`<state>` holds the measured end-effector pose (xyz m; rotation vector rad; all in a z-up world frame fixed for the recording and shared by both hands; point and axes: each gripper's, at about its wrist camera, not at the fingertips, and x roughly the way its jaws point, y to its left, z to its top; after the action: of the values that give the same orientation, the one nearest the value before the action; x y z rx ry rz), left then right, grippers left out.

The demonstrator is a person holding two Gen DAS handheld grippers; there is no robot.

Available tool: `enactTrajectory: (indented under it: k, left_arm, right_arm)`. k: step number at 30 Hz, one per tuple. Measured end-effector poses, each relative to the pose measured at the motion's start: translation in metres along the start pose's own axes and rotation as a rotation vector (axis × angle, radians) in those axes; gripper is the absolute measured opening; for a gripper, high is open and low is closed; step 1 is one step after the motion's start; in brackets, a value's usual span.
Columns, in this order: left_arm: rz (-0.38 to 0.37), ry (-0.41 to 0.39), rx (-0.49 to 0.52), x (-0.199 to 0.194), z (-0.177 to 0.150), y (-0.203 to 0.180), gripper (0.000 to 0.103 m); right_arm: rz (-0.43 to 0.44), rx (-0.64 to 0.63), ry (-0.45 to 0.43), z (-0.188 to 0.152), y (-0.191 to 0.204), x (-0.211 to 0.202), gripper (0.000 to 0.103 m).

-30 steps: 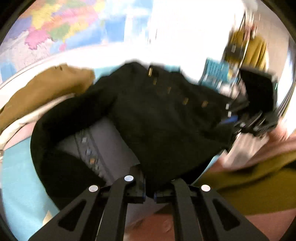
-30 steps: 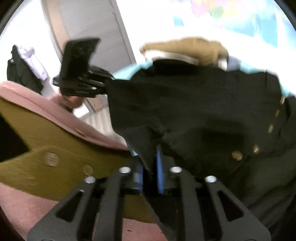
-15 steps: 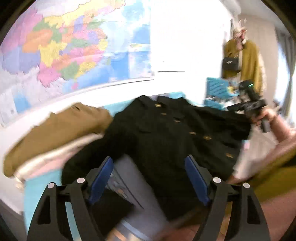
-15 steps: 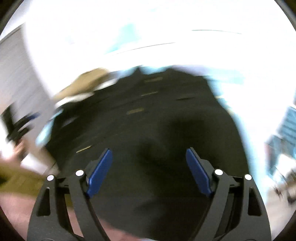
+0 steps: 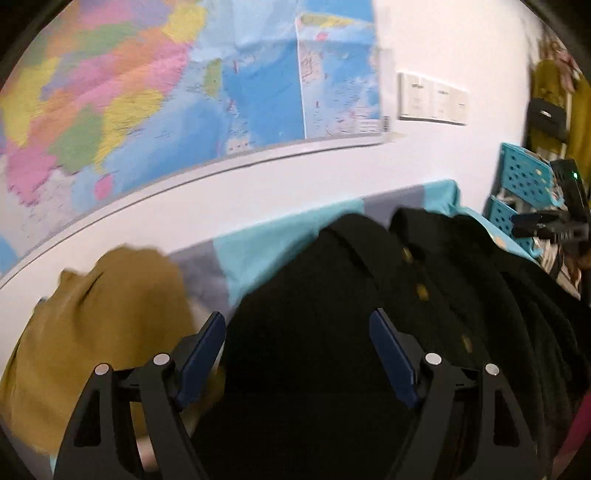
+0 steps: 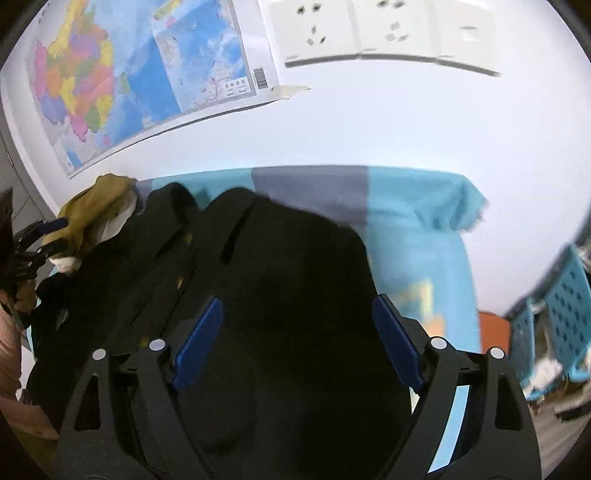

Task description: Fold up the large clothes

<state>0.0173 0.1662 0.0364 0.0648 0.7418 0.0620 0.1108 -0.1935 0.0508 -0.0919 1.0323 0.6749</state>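
Observation:
A large black buttoned coat (image 5: 332, 332) lies spread on the table, collar toward the wall, gold buttons down its front. It also shows in the right wrist view (image 6: 280, 295). My left gripper (image 5: 297, 354) is open and empty above the coat's left part. My right gripper (image 6: 297, 339) is open and empty above the coat's right part. The right gripper also shows at the right edge of the left wrist view (image 5: 550, 221). The left gripper shows at the left edge of the right wrist view (image 6: 33, 236).
A mustard garment (image 5: 103, 325) lies piled left of the coat, over something pale. The table has a turquoise and grey cover (image 6: 406, 221) against a white wall with a map (image 5: 166, 92) and sockets (image 6: 369, 29). Turquoise crates (image 5: 524, 184) stand to the right.
Both grippers were shut on the coat's edge one second ago. They have let go, opened wide and moved forward over the coat, which now lies flat.

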Motion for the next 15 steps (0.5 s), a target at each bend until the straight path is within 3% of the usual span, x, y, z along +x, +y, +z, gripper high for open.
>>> enactTrajectory:
  k: [5,9,12,15]
  left_arm:
    - [0.006,0.033,-0.003,0.064,0.059,-0.008,0.080]
    - [-0.016,0.131,0.034,0.126,0.095,-0.024,0.086]
    - [-0.075,0.244,0.070,0.167,0.100,-0.035,0.087]
    - [-0.139,0.351,0.110,0.188,0.088,-0.040,0.086]
  right_arm:
    - [0.040,-0.001,0.057,0.050,-0.006,0.061,0.087]
    - [0.075,0.015,0.103,0.075,-0.012,0.100,0.087]
    - [0.100,0.005,0.138,0.082,-0.015,0.118,0.087]
    - [0.203,-0.008,0.195,0.079,-0.014,0.128,0.086]
